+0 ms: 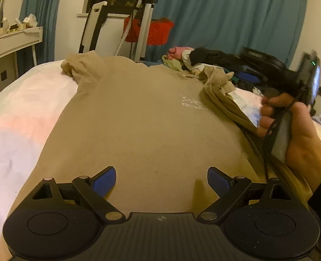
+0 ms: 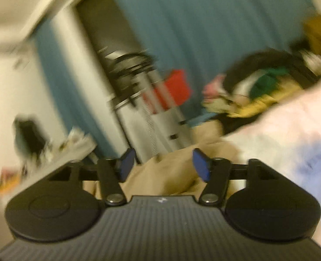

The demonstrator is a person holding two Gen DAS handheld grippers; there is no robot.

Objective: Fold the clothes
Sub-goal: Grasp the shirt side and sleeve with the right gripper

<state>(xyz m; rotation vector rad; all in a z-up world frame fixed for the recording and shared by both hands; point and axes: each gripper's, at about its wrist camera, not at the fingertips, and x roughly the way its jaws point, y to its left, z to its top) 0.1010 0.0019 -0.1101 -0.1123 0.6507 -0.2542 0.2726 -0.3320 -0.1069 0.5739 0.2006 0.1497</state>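
A tan T-shirt (image 1: 143,119) with a small white chest print lies spread flat on the white bed (image 1: 19,117). Its left sleeve is bunched at the far left, its right sleeve crumpled at the right. My left gripper (image 1: 161,179) is open and empty, low over the shirt's near part. The right gripper's body (image 1: 308,80), held in a hand, is raised at the shirt's right edge. In the blurred right wrist view my right gripper (image 2: 163,163) is open and empty, tilted, above tan shirt fabric (image 2: 169,174).
A pile of mixed clothes (image 1: 204,63) lies at the bed's far right; it also shows in the right wrist view (image 2: 258,93). A garment steamer stand (image 1: 143,21) with a red item stands behind the bed. A white desk (image 1: 10,41) stands at the left. Teal curtains hang behind.
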